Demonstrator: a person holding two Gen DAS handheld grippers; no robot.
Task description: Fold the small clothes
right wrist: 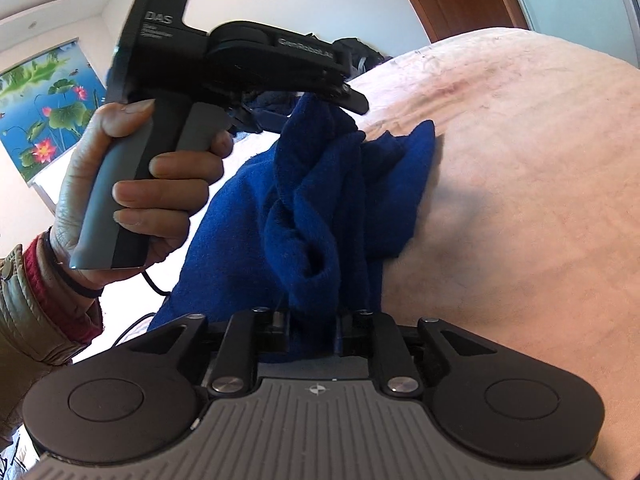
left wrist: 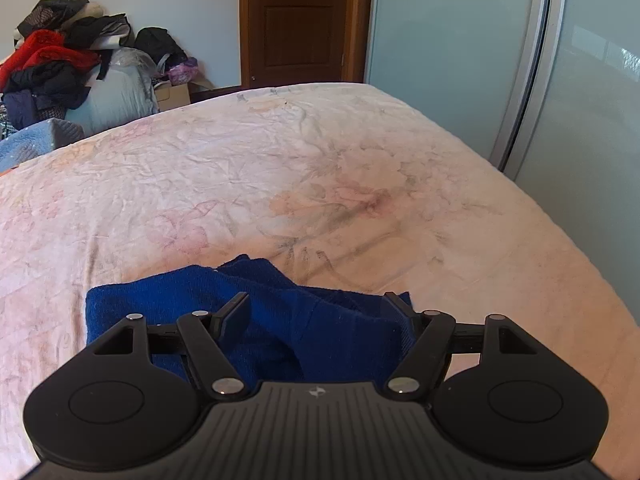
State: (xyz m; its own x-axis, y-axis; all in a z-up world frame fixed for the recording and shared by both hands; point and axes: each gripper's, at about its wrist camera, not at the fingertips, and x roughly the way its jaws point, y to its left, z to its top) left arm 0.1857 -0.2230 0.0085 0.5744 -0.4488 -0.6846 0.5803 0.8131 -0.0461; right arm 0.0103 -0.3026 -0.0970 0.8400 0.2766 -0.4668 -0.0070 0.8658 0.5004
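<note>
One blue fleece garment (right wrist: 320,208) hangs bunched between two tongs above the near edge of the bed (left wrist: 280,168). The right tongs (right wrist: 314,320) are closed tight on its lower fold; the left tongs (left wrist: 320,312) stand wide apart with cloth between the fingers, though the right view shows their tips at its upper edge, so their grip is unclear. The person's left hand (right wrist: 132,184) wraps the pistol handle, and far left a clothes pile (left wrist: 60,64) sits beside a wooden door (left wrist: 296,20).

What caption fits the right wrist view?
Right claw shut on blue garment, lifting it off the floral bedsheet beside the left claw.
</note>
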